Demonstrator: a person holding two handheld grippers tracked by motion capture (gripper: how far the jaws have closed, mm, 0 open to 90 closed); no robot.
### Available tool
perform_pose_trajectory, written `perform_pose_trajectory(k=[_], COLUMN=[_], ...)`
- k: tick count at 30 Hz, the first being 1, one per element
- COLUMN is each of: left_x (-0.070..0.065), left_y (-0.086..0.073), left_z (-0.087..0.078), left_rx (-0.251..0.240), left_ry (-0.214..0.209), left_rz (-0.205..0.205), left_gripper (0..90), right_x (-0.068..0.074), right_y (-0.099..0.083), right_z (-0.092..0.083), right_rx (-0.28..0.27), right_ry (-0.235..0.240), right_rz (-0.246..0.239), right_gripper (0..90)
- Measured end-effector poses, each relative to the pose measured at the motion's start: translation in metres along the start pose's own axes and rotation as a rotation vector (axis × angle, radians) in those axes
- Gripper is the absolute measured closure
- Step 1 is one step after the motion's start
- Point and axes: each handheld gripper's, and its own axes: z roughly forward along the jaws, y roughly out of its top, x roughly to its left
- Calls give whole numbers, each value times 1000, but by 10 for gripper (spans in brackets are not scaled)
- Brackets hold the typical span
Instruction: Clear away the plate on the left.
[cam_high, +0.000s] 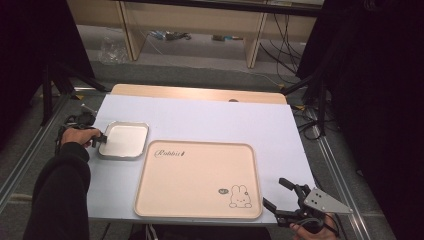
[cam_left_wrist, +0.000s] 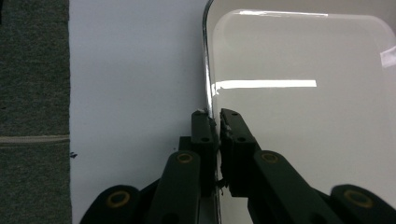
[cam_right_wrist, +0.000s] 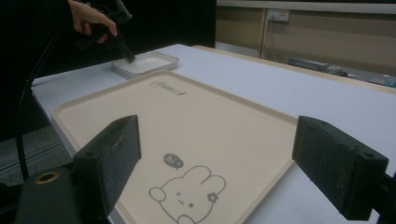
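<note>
Left gripper clenched on the near rim of a small metal tray, one of the jaws outside the rim over the white surface, the other inside; tray bare within. Right gripper released, jaws spread wide, a beige rabbit-print tray lying between and just beyond them, nothing resting in it.

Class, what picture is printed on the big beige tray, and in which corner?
A line-drawn rabbit with a small speech bubble, in the beige tray's corner nearest the right tongs; clearest in the right gripper view.
</note>
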Motion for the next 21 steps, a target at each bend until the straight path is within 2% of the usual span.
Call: perform_pose_trajectory(k=[1,2,4,5,6,7,8,10,11,12,13,16,17,18,21], left_x=[0,1,0,0,0,1,2,3,3,4,4,7,8,9,15], left_y=[0,0,0,0,0,0,0,0,0,0,-1,-3,-5,-6,-11], left_z=[0,0,0,-1,-1,-4,-5,-9,-9,-10,-10,-11,-11,-12,-12], left_rx=[1,-8,-2,-6,-6,-22,-39,-64,-64,-70,-80,-95,-112,-117,-146], left_ry=[-3,-8,-11,-16,-16,-30,-42,-70,-70,-80,-76,-96,-110,-122,-137], left_rz=[-2,2,2,0,0,-9,-18,-32,-32,-23,-29,-45,-54,-62,-81], left_gripper=[842,844,847,849,854,858,863,876,879,879,879,881,881,882,882], right_x=[0,0,-3,-3,-3,-1,-1,-1,-3,-3,-3,-3,0,-2,-2], right_y=[-1,0,0,-1,-1,-1,0,-1,0,0,0,0,0,-1,0], right_z=[2,1,3,4,4,3,2,3,3,3,2,2,0,3,2], right_rx=[-34,-14,-58,-62,-62,-53,-24,-45,-51,-51,-48,-51,-8,-45,-41], right_ry=[7,2,-15,6,6,7,8,-3,-11,-11,-23,-20,-4,-4,-2], right_rz=[5,1,-46,-31,-31,4,11,-11,-36,-36,-43,-49,1,-10,-10], right_gripper=[162,162,163,163,163,164,165,165,165,165,165,165,165,165,166])
